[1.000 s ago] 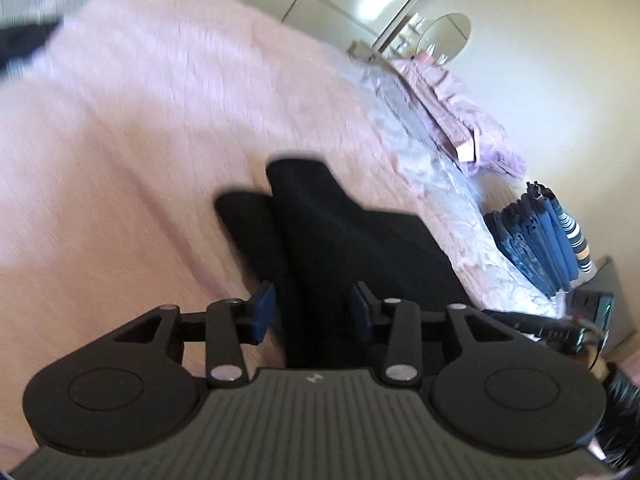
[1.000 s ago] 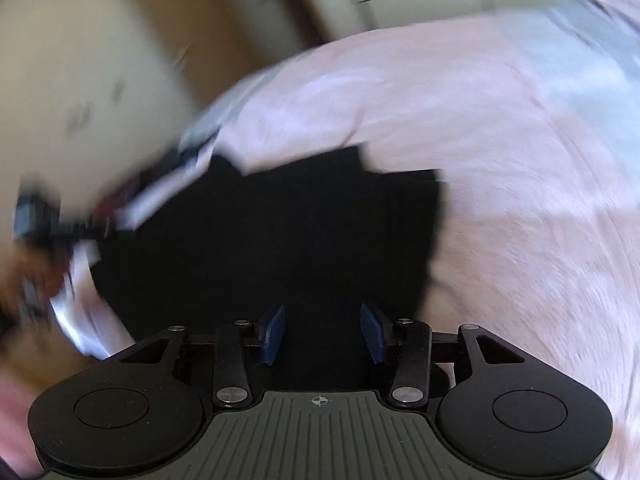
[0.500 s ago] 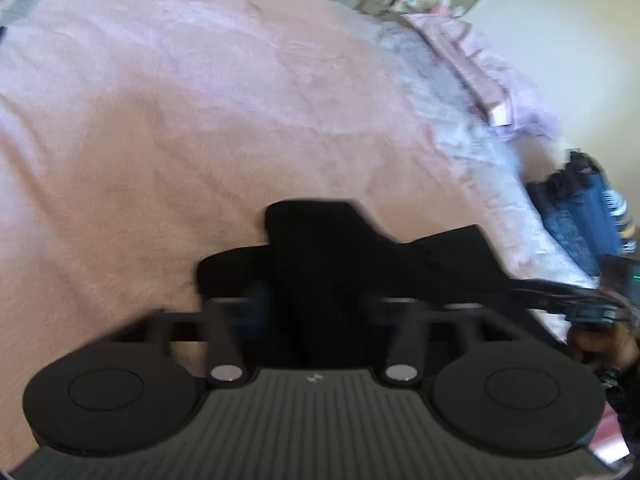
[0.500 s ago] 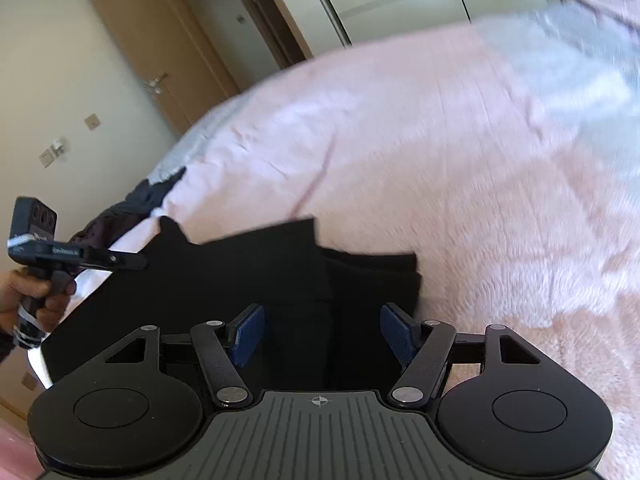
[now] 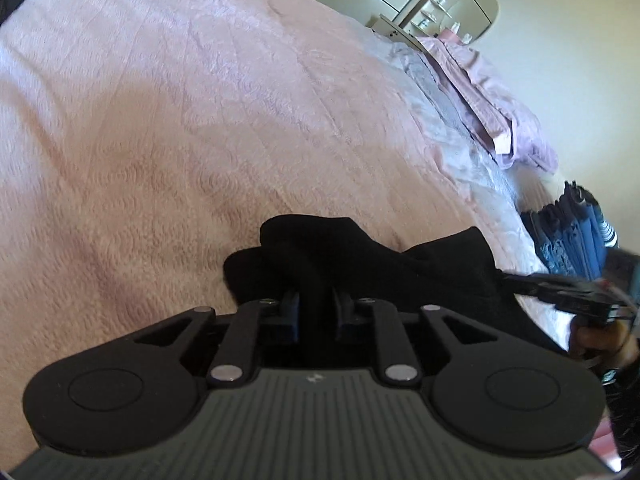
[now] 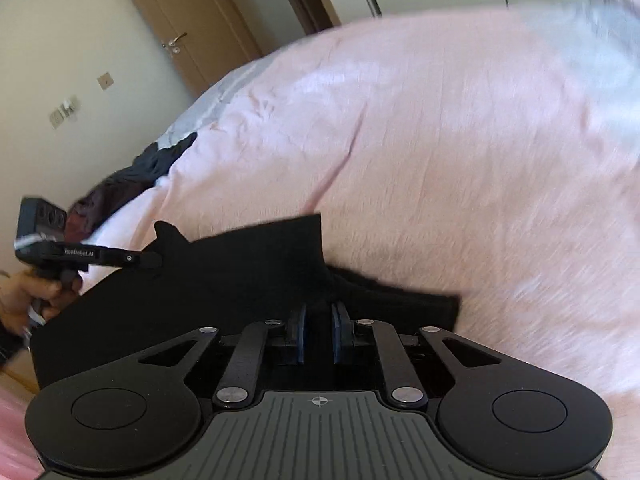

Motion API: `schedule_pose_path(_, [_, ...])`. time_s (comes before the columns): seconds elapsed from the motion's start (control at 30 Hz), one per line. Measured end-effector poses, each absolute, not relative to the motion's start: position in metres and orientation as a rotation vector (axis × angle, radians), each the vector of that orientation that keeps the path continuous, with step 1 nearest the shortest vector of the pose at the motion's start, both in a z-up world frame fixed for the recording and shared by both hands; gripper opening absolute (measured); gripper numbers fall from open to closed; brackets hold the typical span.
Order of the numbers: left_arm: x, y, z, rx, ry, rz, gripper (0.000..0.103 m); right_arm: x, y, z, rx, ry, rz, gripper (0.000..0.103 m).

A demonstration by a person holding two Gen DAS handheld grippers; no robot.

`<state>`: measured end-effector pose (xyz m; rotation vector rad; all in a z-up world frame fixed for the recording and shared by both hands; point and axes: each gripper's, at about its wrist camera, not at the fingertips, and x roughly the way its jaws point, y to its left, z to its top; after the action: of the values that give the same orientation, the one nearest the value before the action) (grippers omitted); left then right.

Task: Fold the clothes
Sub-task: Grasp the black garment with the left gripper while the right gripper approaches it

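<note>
Left wrist view: the left gripper [image 5: 316,312], a black two-finger tool with blue pads, has its jaws drawn close together and clamped on a raised fold of the black cloth garment [image 5: 372,264]. The garment lies directly ahead of and beneath the fingers, spread on the pink textured bedspread [image 5: 192,128]. At the right edge the right gripper [image 5: 516,282] meets the garment's far corner, held by a hand [image 5: 600,338].

Right wrist view: the right gripper's blue pads [image 6: 301,332] stand close together, having just closed, with a ridge of the same black garment between them and pressed by them. The garment extends leftward from the fingers across the bedspread's near edge; one flap lies flat to the right. At the left, the left gripper's tip touches an upturned corner of the garment.

Surroundings: folded blue clothes [image 5: 576,236] beside the bed; a pale lilac cloth [image 5: 492,96] draped at the far end; a wooden door [image 6: 192,28].
</note>
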<state>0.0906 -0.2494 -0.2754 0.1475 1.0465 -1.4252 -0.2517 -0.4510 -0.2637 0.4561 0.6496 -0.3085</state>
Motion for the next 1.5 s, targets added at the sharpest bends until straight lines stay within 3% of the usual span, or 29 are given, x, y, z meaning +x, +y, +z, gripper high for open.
schedule_pose_path(0.1, [0.085,-0.229,-0.247,0.170,0.952,-1.400,0.020,-0.264,-0.419,-0.237,0.305,0.625,-0.354,0.046])
schedule_pose_path(0.13, [0.084,-0.222,-0.237,0.177,0.918,-1.391,0.020,-0.270,-0.404,-0.229,0.269,0.609,-0.351,0.047])
schedule_pose_path(0.33, [0.031,-0.165,-0.200,0.208,0.860,-1.582,0.020,-0.289,-0.335,-0.231,0.360,0.545,-0.205,0.047])
schedule_pose_path(0.47, [-0.014,-0.137,-0.242,0.412,0.842,-1.590,0.021,-0.272,-0.308,-0.252,0.410,0.583,-0.125,0.047])
schedule_pose_path(0.6, [-0.006,-0.110,-0.257,0.255,0.888,-1.533,0.020,-0.240,-0.304,-0.252,0.395,0.595,-0.065,0.047])
schedule_pose_path(0.73, [-0.020,-0.084,-0.248,0.246,0.797,-1.501,0.019,-0.190,-0.300,-0.242,0.306,0.625,0.030,0.047])
schedule_pose_path(0.83, [-0.018,-0.081,-0.267,0.211,0.828,-1.474,0.020,-0.142,-0.300,-0.246,0.240,0.669,0.081,0.047])
schedule_pose_path(0.97, [-0.012,-0.086,-0.279,0.162,0.841,-1.443,0.021,-0.069,-0.299,-0.285,0.129,0.860,0.118,0.047])
schedule_pose_path(1.2, [-0.007,-0.086,-0.284,0.139,0.855,-1.446,0.021,-0.041,-0.302,-0.311,0.066,0.872,0.112,0.055])
schedule_pose_path(1.4, [-0.014,-0.088,-0.288,0.145,0.840,-1.449,0.021,-0.038,-0.335,-0.268,0.274,0.737,0.079,0.054])
schedule_pose_path(1.5, [-0.013,-0.089,-0.288,0.143,0.835,-1.434,0.021,-0.010,-0.341,-0.290,0.247,0.837,0.089,0.049])
